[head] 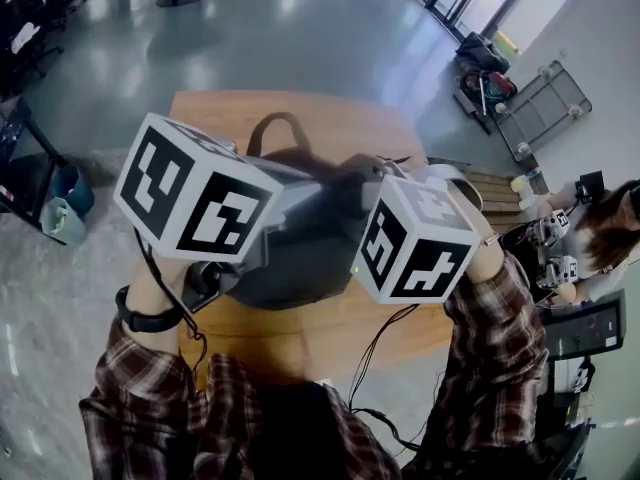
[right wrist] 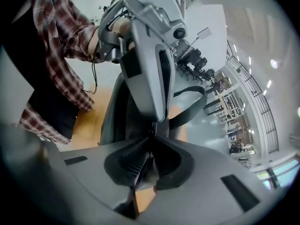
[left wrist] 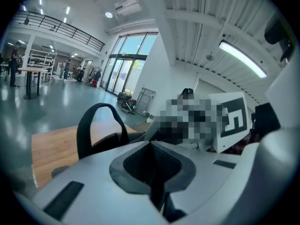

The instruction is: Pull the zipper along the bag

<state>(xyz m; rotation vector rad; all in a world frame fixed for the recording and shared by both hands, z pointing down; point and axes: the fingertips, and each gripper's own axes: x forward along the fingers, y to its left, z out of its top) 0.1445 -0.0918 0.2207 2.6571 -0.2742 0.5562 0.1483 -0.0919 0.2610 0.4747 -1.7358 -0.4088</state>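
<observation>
**Q:** Where's the bag?
**A:** Dark grey bag (head: 305, 243) lies mid-table (head: 370, 128), handle (head: 280, 120) twd the far edge.
**Q:** Grippers?
**A:** R gripper (right wrist: 151, 142) is clamped on a thin grey bit of the bag on its right side. Can't tell if that's the zip tab. L gripper (left wrist: 152, 149) has its jaws pressed tight together over the bag's left part, just beside the R one.
**Q:** Beyond that?
**A:** Plaid sleeves (head: 490, 338) reach in over the near edge.
</observation>
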